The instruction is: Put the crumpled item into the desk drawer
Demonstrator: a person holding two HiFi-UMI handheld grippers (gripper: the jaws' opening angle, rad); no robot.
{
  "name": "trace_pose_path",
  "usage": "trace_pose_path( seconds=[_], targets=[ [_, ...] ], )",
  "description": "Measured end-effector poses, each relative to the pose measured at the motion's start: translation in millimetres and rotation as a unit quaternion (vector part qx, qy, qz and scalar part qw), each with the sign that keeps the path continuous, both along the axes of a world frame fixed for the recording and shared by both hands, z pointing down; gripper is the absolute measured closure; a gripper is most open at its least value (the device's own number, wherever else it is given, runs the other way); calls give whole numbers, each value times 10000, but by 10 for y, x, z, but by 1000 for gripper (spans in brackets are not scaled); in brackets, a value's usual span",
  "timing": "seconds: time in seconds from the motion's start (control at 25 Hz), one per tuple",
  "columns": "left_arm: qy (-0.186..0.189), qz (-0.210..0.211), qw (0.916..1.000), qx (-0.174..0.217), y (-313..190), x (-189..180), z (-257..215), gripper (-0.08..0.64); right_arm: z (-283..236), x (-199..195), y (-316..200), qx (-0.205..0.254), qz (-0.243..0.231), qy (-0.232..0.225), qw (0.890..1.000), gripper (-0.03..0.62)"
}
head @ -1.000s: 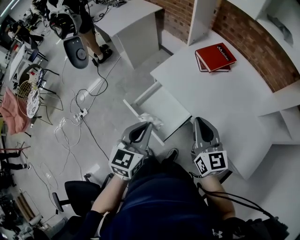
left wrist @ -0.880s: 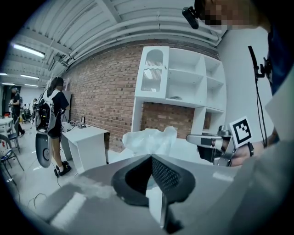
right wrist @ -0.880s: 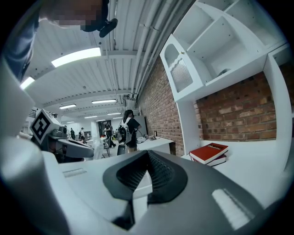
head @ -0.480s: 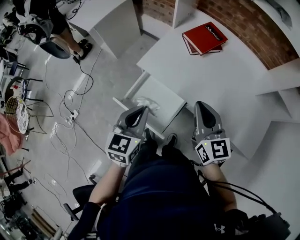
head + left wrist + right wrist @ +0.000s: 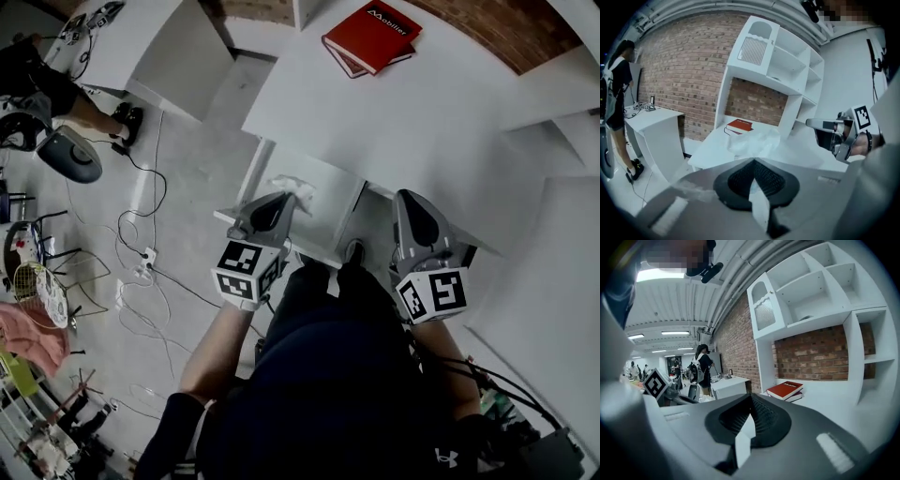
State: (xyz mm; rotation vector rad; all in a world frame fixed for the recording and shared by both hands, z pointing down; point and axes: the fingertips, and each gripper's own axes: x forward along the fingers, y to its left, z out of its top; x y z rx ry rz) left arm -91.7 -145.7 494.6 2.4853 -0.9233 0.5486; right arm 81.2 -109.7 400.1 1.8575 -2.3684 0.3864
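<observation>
The crumpled white item [image 5: 291, 190] sits at the tip of my left gripper [image 5: 281, 200], over the left part of the open white desk drawer [image 5: 330, 202]. In the left gripper view the jaws [image 5: 753, 160] are shut, and the thin crumpled item [image 5: 757, 143] bunches just past their tips. My right gripper [image 5: 410, 197] is held beside the drawer's right side, under the desk's [image 5: 422, 122] front edge. Its jaws [image 5: 751, 395] are shut with nothing in them. A red book [image 5: 370, 36] lies at the back of the desk.
A white shelf unit [image 5: 773, 70] stands on the desk against the brick wall. A second white desk [image 5: 141, 42] stands to the left, with a person [image 5: 37, 84], an office chair [image 5: 66, 155] and floor cables [image 5: 141, 253] near it. My legs are below the drawer.
The head view has swung, so desk and drawer now sit higher in the picture. My left gripper with the crumpled item has moved from the drawer's front edge to over its inside.
</observation>
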Motion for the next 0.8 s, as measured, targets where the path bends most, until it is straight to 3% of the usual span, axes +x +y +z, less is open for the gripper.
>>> trace_pose_path(
  seconds=[0.4,0.8],
  targets=[
    [-697,461,9926,-880,-253,314,869,558,277,354,102,-235,558,-233,9979,589],
    [-1366,885,9717,-1713,-359,401,1851,558,625,598,299,-544,939,-312,9936,591]
  ],
)
